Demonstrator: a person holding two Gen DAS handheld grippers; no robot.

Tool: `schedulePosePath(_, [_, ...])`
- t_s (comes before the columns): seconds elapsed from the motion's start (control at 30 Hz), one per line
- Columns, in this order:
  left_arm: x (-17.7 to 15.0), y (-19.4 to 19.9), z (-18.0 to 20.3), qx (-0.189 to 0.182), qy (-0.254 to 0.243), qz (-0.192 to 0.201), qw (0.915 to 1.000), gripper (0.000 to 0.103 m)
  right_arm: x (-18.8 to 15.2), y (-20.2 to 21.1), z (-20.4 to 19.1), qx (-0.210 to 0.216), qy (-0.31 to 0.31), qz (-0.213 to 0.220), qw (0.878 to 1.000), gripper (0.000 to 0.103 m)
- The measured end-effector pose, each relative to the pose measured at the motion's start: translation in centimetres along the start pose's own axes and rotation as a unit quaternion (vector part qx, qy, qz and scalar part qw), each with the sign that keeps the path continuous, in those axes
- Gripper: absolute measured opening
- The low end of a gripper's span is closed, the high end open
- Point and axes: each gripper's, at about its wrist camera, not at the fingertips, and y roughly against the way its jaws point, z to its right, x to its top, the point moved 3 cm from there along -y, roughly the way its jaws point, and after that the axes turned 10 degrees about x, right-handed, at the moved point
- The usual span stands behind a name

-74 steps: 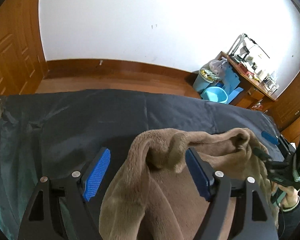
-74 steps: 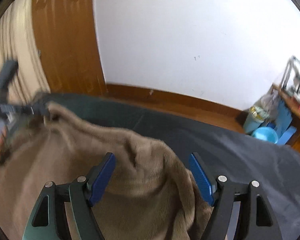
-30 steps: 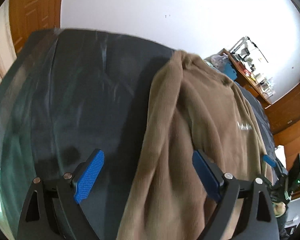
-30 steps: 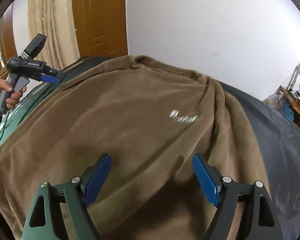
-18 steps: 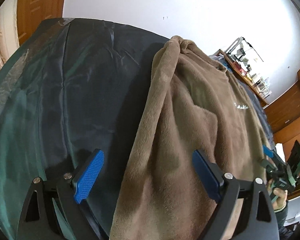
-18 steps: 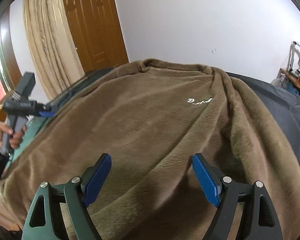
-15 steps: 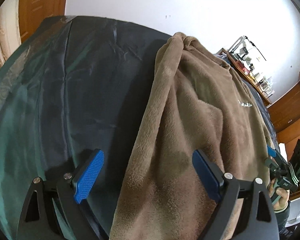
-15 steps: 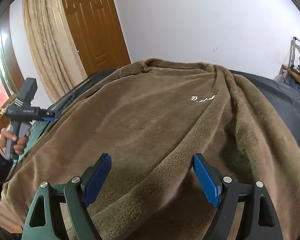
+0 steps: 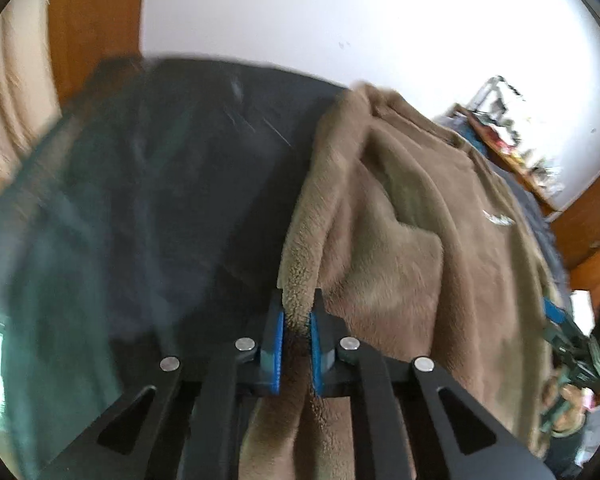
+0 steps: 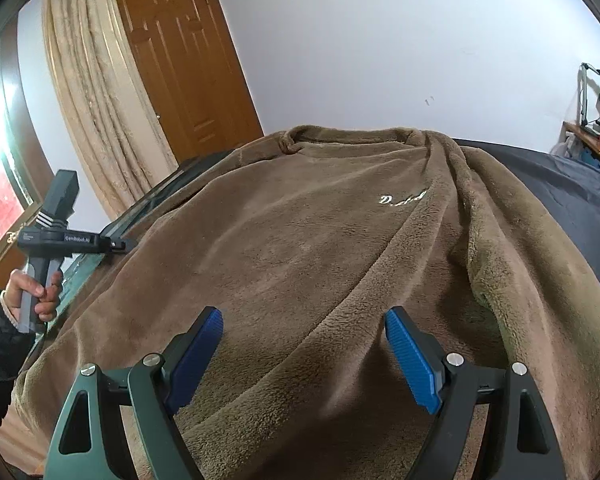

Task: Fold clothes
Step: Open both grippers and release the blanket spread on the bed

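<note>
A brown fleece sweater point(image 10: 300, 248) with a small white logo lies spread front-up on the dark sheet point(image 9: 160, 200), collar at the far end. In the left wrist view my left gripper point(image 9: 297, 320) is shut on the sweater's point(image 9: 400, 248) left edge, a fold of fleece pinched between the blue pads. From the right wrist view, that same gripper point(image 10: 118, 244) shows at the sweater's left side, held by a hand. My right gripper point(image 10: 304, 344) hangs open just above the sweater's lower front, nothing between its fingers.
A wooden door point(image 10: 188, 68) and a beige curtain point(image 10: 96, 92) stand behind the bed on the left. A cluttered desk point(image 9: 512, 144) sits by the white wall at the far right. Bare dark sheet point(image 10: 560, 188) lies right of the sweater.
My left gripper has gone from open to shut on the sweater's left edge. The right gripper has stayed open, hovering over the lower front.
</note>
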Motion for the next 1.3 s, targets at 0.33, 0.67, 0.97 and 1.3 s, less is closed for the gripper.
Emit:
schedulePosePath(0.33, [8.6, 3.8, -3.8, 0.077, 0.021, 0.066, 0.9947, 0.007, -0.2, 0.5, 1.7, 0.018, -0.039, 0.011, 0.999, 0.085])
schedulePosePath(0.67, [3.6, -1.7, 0.0, -0.040, -0.022, -0.022, 0.9987, 0.083, -0.6, 1.1, 4.1, 0.033, -0.102, 0.024, 0.994, 0.085])
schedulePosePath(0.97, [-0.6, -2.7, -1.9, -0.066, 0.018, -0.062, 0.9957, 0.083, -0.6, 1.0, 3.3, 0.034, -0.081, 0.018, 0.996, 0.085])
schedulePosePath(1.3, [-4.1, 0.1, 0.4, -0.115, -0.001, -0.060, 0.9916, 0.083, -0.6, 1.2, 3.6, 0.031, -0.089, 0.023, 0.995, 0.085])
